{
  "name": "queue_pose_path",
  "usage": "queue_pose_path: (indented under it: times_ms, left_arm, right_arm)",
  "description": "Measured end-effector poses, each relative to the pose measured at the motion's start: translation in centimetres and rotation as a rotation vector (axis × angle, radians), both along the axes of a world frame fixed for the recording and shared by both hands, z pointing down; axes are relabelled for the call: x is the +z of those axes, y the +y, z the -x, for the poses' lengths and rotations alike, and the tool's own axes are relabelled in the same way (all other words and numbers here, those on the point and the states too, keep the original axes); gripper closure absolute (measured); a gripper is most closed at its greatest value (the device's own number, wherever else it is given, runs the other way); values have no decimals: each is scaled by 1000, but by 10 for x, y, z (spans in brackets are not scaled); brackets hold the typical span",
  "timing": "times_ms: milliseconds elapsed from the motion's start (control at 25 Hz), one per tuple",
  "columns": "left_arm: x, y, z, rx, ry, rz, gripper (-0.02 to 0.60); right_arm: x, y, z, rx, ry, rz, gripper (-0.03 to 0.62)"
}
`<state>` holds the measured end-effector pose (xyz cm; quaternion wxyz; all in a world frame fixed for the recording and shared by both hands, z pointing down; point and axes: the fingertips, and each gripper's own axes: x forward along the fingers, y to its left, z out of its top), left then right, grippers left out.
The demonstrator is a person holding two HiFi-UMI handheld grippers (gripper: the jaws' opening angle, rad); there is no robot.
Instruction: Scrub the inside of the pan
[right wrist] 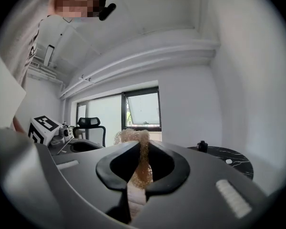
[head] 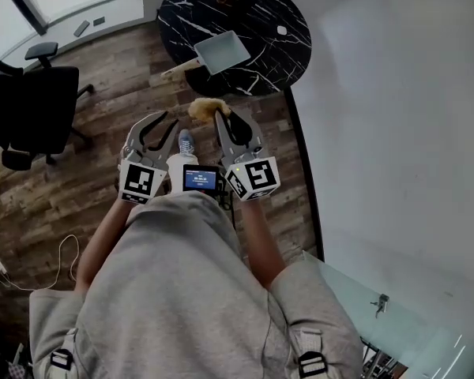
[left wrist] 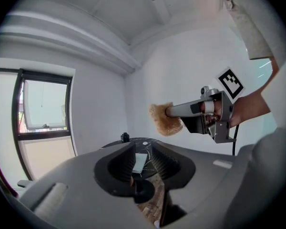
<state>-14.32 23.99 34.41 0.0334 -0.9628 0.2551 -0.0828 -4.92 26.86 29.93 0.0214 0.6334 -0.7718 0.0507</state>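
- At the bottom of the head view, the person's grey sweatshirt (head: 182, 290) fills the frame, with both forearms reaching up-frame.
- Between the wrists sits a small lit screen (head: 200, 179) (its print is too small to read).
- The left gripper (head: 166, 121) is left of centre. Its jaws stand apart with nothing clamped, and in the left gripper view the gap shows only the far table.
- The right gripper (head: 223, 117) is just right of centre, its jaws clamped on a tan scrubbing sponge (head: 208, 107). The sponge bulges past the tips toward the upper left. In the right gripper view it is squeezed thin between the pads.
- Both grippers are held in the air, well apart from the table.
- Between them, lower down, a blue shoe (head: 186, 142) stands on the wood floor (head: 103, 117).
- Further up-frame is a round black marble table (head: 288, 54).
- The pan (head: 223, 51), pale and squarish, lies on the table's lower-left part. Its handle (head: 178, 71) points lower left toward the rim.
- A small white object (head: 281, 30) lies on the table to the right of the pan.
- A black office chair (head: 31, 109) is at the upper left.
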Motion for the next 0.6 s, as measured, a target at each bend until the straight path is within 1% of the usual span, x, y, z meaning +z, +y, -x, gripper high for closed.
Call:
queue_pose_path:
  times_ms: [160,320,440,600]
  left_arm:
    - [2,58,42,33,11,14,483]
    - [1,106,74,60,25,5,485]
    - [0,132,91,71,35,5,485]
    - [-7,151,100,84,50,1,485]
  right_arm:
    - [4,51,41,30,21,8,540]
    - [13,94,71,47,45,18,542]
    - [15,119,91,45,63,30,542]
    - [9,137,107,42,104,27,542]
